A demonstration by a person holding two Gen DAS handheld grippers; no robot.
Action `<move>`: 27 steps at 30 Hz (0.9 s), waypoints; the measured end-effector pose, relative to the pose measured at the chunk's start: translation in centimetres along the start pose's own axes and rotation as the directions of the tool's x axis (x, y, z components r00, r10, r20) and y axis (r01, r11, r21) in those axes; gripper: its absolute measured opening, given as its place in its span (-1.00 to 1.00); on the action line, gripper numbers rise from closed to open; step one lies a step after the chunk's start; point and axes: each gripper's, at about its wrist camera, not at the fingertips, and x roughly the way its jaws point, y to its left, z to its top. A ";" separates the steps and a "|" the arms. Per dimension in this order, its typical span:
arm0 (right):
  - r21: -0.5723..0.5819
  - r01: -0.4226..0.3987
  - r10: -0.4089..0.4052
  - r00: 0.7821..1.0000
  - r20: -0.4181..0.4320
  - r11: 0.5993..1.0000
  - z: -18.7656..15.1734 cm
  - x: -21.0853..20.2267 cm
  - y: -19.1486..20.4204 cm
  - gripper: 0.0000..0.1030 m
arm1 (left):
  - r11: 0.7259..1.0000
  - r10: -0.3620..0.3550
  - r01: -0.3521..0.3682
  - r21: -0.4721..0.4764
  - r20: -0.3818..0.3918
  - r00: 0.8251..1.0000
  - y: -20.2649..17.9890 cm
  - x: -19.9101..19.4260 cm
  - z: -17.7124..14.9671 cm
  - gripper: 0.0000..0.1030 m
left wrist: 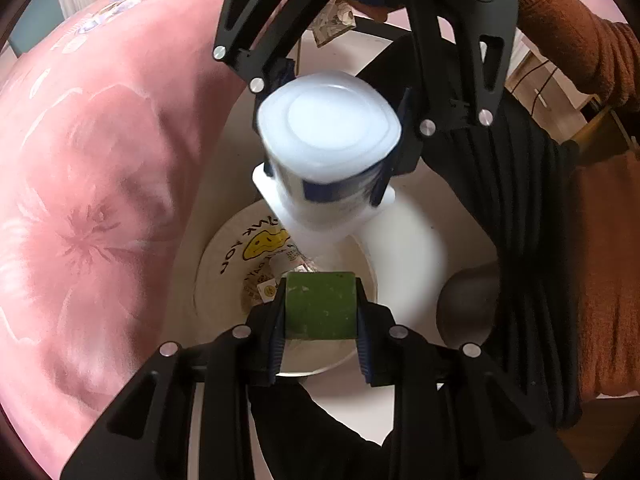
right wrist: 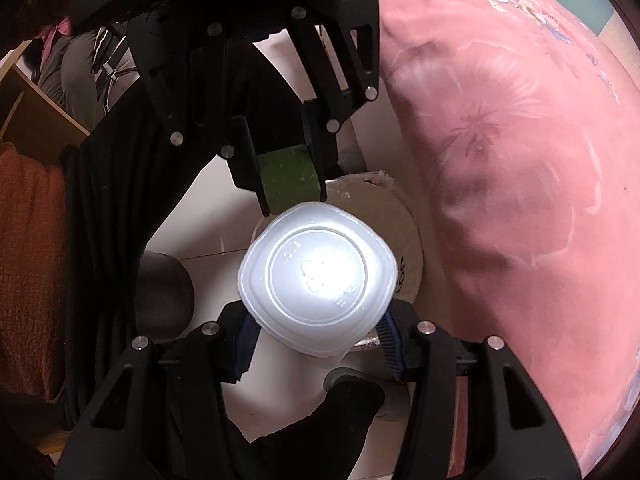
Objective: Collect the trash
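Left wrist view, listed left to right. Pink floral-print quilt: fills the whole area left of the left gripper. Round white trash bin lined with a printed plastic bag: directly below and ahead of the fingers, on pale floor tile. Dark green rectangular block: clamped between the left gripper's blue-ribbed pads, jaws narrow, poised above the bin's mouth. White translucent plastic cup with rounded-square rim: beyond the green block, gripped by the right gripper, which reaches in from the far side. Black pleated garment and rust-orange knitted sleeve: right of both grippers.

Right wrist view, left to right. Rust-orange knit, black garment, then the cup, base toward the lens, held at its sides between the right gripper's pads, jaws moderately apart. Green block just beyond the cup in the left gripper; bin beneath; quilt at right.
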 end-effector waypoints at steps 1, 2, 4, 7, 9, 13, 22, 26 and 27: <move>0.012 -0.010 0.009 1.000 0.009 1.000 0.2 0.0 -0.2 0.22 | 1.000 0.000 0.000 0.004 -0.001 1.000 0.0 0.1 0.0 -0.19; 0.016 -0.004 0.004 1.000 0.017 1.000 0.1 -0.1 -0.5 0.53 | 1.000 0.005 -0.005 0.000 0.008 1.000 0.0 0.1 0.0 -0.03; 0.013 -0.005 0.005 1.000 0.028 1.000 0.3 -0.2 -0.6 0.74 | 1.000 0.012 -0.012 -0.014 0.032 0.999 0.2 0.0 0.0 0.49; 0.005 0.009 -0.009 0.999 0.031 1.000 0.2 0.0 -0.6 0.85 | 1.000 0.011 -0.010 -0.013 0.058 0.998 0.1 -0.5 0.1 0.80; 0.012 0.022 -0.022 0.999 0.031 1.000 0.2 0.1 -0.8 0.87 | 1.000 0.010 -0.010 -0.002 0.053 0.999 -0.1 -0.6 0.0 0.86; 0.018 0.025 -0.025 0.999 0.025 1.000 0.1 0.2 -1.0 0.87 | 1.000 0.007 -0.007 0.007 0.035 0.999 -0.3 -0.5 -0.1 0.87; 0.021 0.028 -0.029 0.999 0.025 0.999 -0.2 -0.3 -0.2 0.87 | 1.000 0.018 -0.019 0.020 0.025 1.000 -0.4 -0.8 0.1 0.87; 0.021 0.032 -0.032 0.999 0.031 0.999 -0.8 -0.6 0.1 0.87 | 0.999 0.027 -0.028 0.023 0.029 0.999 -0.5 -1.3 0.3 0.87; 0.021 0.037 -0.038 0.999 0.033 0.999 -0.8 -0.7 0.3 0.87 | 0.999 0.028 -0.029 0.023 0.027 0.999 -0.5 -1.4 0.3 0.87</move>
